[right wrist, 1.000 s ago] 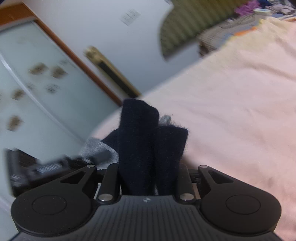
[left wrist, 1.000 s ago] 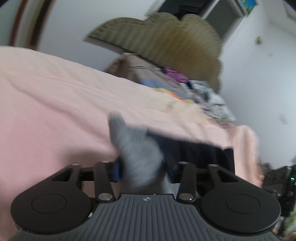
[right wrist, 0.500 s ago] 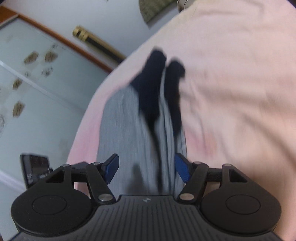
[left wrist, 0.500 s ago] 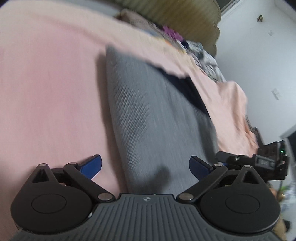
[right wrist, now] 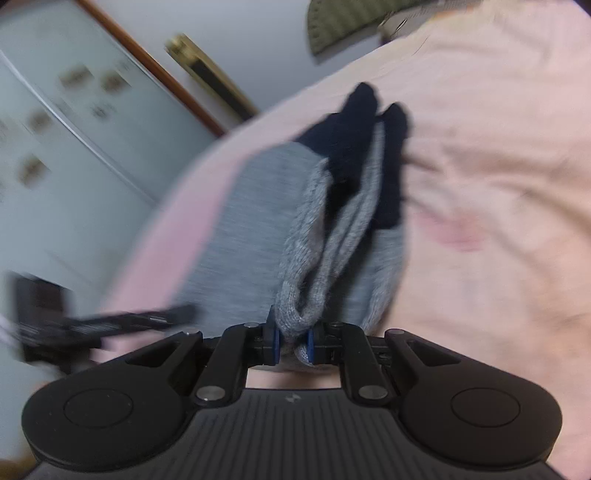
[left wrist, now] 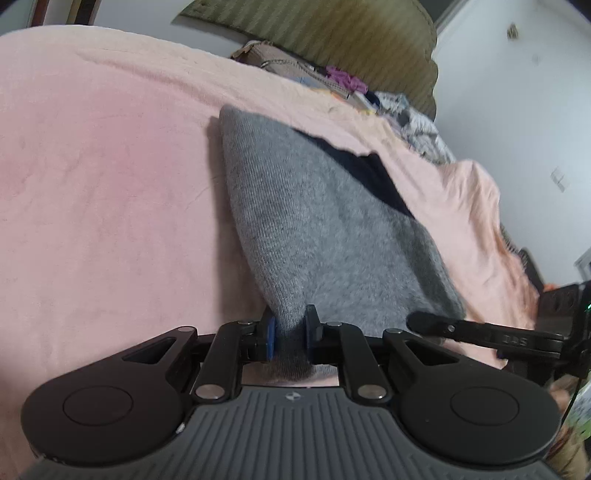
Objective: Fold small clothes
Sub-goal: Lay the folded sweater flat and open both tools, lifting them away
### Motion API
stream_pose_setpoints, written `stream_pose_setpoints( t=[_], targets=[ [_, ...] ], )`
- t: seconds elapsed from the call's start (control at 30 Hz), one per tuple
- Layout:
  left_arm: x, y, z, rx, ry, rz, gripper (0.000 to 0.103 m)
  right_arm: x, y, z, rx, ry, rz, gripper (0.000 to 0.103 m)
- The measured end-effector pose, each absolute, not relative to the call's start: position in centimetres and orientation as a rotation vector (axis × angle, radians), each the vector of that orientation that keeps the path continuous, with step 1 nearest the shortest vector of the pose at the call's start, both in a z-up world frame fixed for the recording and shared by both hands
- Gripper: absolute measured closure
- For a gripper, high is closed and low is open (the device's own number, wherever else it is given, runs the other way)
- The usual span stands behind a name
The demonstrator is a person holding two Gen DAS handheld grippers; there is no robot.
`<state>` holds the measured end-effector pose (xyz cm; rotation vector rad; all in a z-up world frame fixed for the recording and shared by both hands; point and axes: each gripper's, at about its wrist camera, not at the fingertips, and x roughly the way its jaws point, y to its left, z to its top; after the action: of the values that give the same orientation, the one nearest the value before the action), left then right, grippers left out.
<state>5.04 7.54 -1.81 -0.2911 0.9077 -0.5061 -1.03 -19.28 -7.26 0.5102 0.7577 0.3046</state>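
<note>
A grey knitted sock [left wrist: 317,221] with navy ends [left wrist: 373,177] lies flat on the pink bed sheet [left wrist: 92,184]. My left gripper [left wrist: 290,334] is closing, and its blue pads pinch the sock's near left corner. In the right wrist view the grey sock [right wrist: 251,229] shows loose folded layers, with its navy tips [right wrist: 369,122] at the far end. My right gripper [right wrist: 293,341] is closing too, its pads squeezing a bunched loop of grey fabric at the near right edge. Each gripper shows in the other's view: the right gripper [left wrist: 480,334] and, blurred, the left gripper [right wrist: 110,321].
An olive padded headboard [left wrist: 332,33] stands at the far end of the bed, with a heap of mixed clothes [left wrist: 369,92] in front of it. A frosted glass door [right wrist: 55,129] with a wooden frame lies past the bed's left edge. The sheet drops off at the right.
A second ago both grippers held the sock up. Half a second ago they stood open over it as it lay flat. Now both have shut on its near edge.
</note>
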Motion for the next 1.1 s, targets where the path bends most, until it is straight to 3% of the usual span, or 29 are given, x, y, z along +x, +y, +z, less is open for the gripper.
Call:
stream_pose_setpoints(
  t=[0.1, 0.17, 0.23, 0.6, 0.7, 0.73, 0.9, 1.1],
  targets=[
    [3.9, 6.3, -1.4, -0.214, 0.885, -0.45, 0.068, -2.0, -17.9, -6.4, 0.346, 0.735, 0.152, 0.087],
    [2.7, 5.9, -0.6, -0.171, 0.832, -0.403, 0.029, -2.8, -17.1, -4.8, 0.268, 0.668, 0.047, 0.086],
    [1.7, 5.7, 0.3, -0.132, 0.76, -0.349, 0.013, -4.3, -16.2, -3.3, 0.208, 0.572, -0.025, 0.086],
    [0.6, 4.4, -1.2, -0.049, 0.762, -0.15, 0.009, -4.2, -13.2, -5.3, 0.088, 0.596, -0.061, 0.085],
    [0.2, 4.3, -1.2, -0.04, 0.748, -0.132, 0.006, -4.9, -12.5, -5.0, 0.077, 0.567, -0.053, 0.061],
    [0.0, 4.3, -1.2, -0.039, 0.745, -0.13, 0.005, -5.2, -12.5, -5.3, 0.079, 0.572, -0.056, 0.049],
    [-1.3, 4.5, -1.5, -0.043, 0.736, -0.123, 0.0, -5.4, -12.3, -6.4, 0.156, 0.592, -0.074, 0.047],
    [-2.0, 4.5, -2.6, -0.038, 0.737, -0.109, 0.0, -5.7, -12.1, -7.3, 0.167, 0.593, -0.085, 0.031]
  ],
)
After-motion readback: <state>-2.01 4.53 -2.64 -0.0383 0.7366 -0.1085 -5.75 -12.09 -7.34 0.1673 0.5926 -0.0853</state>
